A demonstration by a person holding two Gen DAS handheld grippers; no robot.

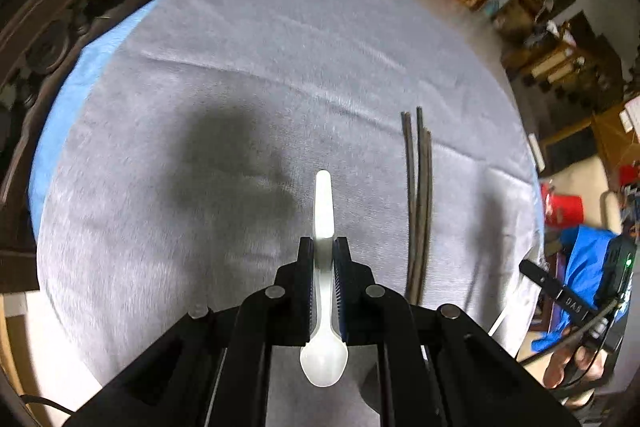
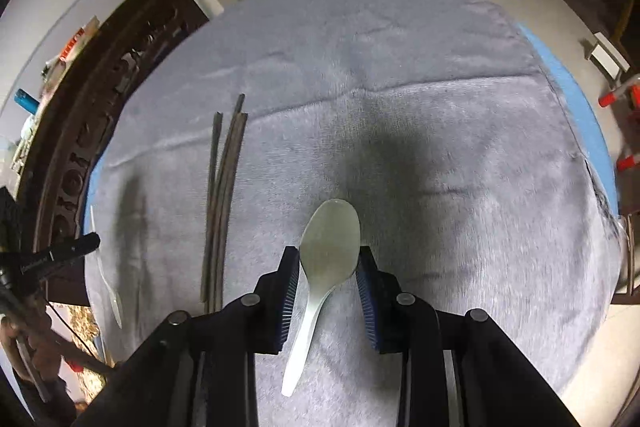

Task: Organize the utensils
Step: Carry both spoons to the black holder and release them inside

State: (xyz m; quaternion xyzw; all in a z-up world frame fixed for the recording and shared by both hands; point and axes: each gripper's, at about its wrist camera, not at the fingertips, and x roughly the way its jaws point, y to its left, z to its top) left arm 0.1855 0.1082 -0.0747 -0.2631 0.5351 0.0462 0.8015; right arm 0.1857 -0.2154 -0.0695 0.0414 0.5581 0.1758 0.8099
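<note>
Left tool (image 1: 323,247): pressed together on the handle of a slim white plastic spoon (image 1: 323,211), bowl toward the camera, handle pointing forward, carried clear above the surface.

Right tool (image 2: 328,259): pinching the bowl of a broader white plastic spoon (image 2: 330,239) across its width; the handle trails back beneath the tool, also clear of the surface.

Round surface under a grey fleece cloth (image 2: 400,67): a bundle of dark thin chopsticks (image 2: 220,195) lies grouped side by side, well apart from both spoons.

Status, as judged: the chopsticks appear sorted. Both spoons are picked up but not yet placed; setting them down together remains.
</note>
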